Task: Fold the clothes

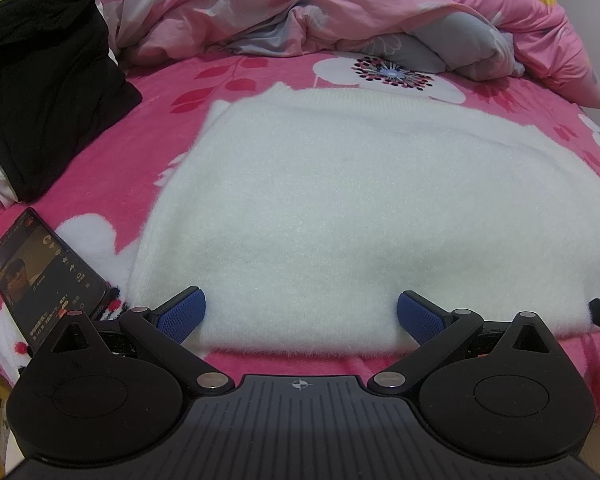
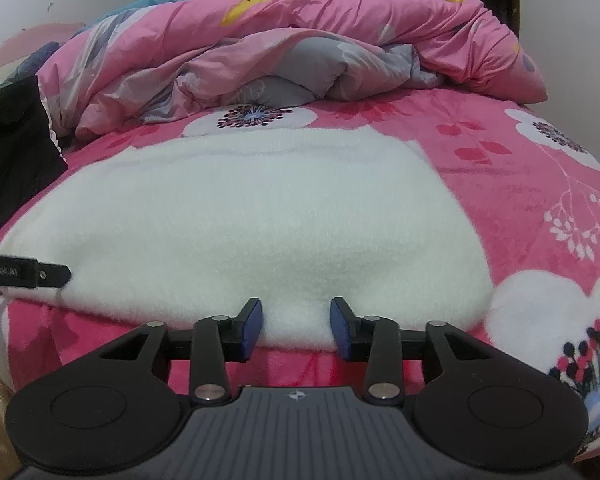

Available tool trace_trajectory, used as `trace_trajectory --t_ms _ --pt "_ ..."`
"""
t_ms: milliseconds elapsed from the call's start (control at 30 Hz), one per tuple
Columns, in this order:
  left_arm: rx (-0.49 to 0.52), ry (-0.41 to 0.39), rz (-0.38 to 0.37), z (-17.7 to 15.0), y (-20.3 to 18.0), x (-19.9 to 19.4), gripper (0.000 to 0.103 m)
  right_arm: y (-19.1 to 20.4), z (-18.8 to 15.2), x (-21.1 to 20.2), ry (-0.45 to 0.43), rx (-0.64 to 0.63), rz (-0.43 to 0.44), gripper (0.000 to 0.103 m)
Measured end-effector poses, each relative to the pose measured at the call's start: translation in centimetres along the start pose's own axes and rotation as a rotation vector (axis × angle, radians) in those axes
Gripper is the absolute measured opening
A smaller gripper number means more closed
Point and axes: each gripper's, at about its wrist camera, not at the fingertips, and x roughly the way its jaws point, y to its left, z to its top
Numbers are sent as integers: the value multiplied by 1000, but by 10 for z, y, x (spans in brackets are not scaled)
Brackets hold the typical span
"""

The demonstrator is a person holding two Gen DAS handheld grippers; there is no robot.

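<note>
White fluffy sweater (image 1: 340,208) lies flat on pink bed (image 1: 148,120). Left gripper (image 1: 300,316) wide open at sweater's near edge. Right gripper (image 2: 296,322) open too, fingers either side of near edge. Phone (image 1: 48,276) at left edge.

Phone (image 1: 46,276) partly behind left tool (image 1: 300,316).

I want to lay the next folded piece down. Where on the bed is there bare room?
Bare bedsheet lies right of the white sweater, and a narrower band between its far edge and the quilt. The left side is crowded: black clothes and a phone.
</note>
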Motion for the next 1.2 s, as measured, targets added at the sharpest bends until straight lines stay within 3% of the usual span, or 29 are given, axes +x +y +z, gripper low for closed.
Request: trace_trajectory --t_ms 33,100,133,500,733,933,1067,1200 --pt "0 0 0 0 0 0 103 0 2 -2 -3 1 0 44" --pt "1 0 1 0 0 0 103 2 7 -6 -23 -6 -5 59" --pt "1 0 2 0 0 0 103 4 10 -7 -36 -13 -2 62" --pt "10 -4 4 -1 -1 1 103 21 28 0 -85 -57 -11 64" --pt "112 -41 -27 -1 -3 -8 103 33 15 -13 -95 -96 6 65" --pt "9 -150 -62 8 37 -43 103 70 10 -31 -144 -204 121 65" --pt "-107 -213 -43 18 79 -65 103 122 -3 -35 -179 -335 241 65" --pt "-231 -223 -16 22 118 -76 103 183 -22 -29 -216 -522 319 65"
